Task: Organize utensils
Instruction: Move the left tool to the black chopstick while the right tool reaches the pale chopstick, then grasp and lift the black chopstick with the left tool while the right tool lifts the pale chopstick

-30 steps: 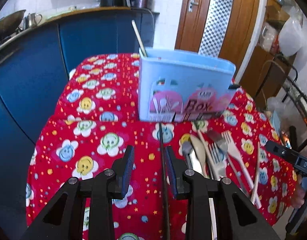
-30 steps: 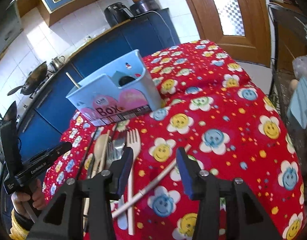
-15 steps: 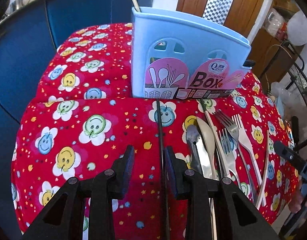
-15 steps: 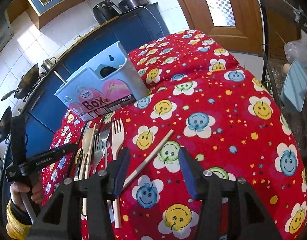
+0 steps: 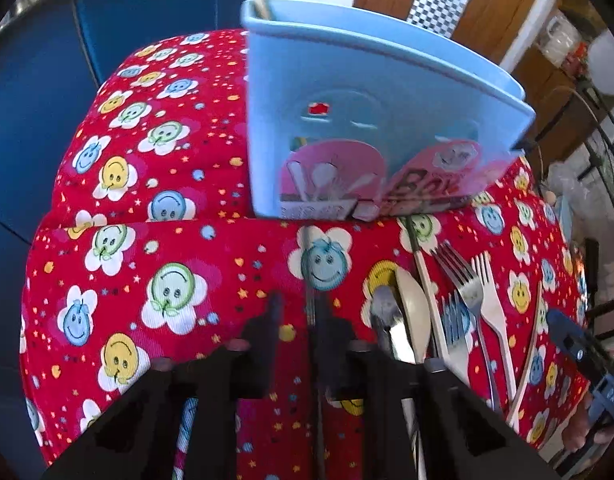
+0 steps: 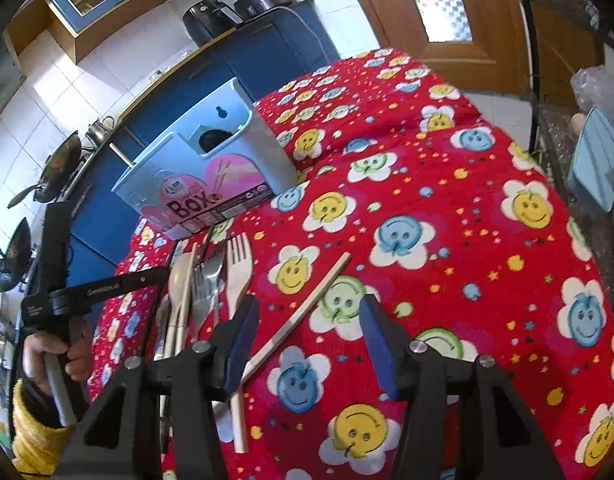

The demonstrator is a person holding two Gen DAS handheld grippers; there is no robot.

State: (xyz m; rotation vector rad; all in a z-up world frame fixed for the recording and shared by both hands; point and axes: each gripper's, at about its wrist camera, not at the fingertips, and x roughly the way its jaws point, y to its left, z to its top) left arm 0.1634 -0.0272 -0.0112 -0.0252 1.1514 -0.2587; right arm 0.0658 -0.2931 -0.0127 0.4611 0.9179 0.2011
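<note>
You are looking at a red cloth-covered surface [image 6: 447, 200] patterned with blue, yellow and green smiley flowers. The pale blue plastic utensil box [image 5: 359, 128] is wearing a pink label. Beside it are lying a cream plastic fork [image 6: 237, 268], a silver metal fork [image 5: 463, 284] and a beige chopstick [image 6: 307, 308].

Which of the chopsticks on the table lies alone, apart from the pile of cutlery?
The pale chopstick lying diagonally between the open right gripper fingers. The others lie in the pile beside the spoon and forks.
</note>
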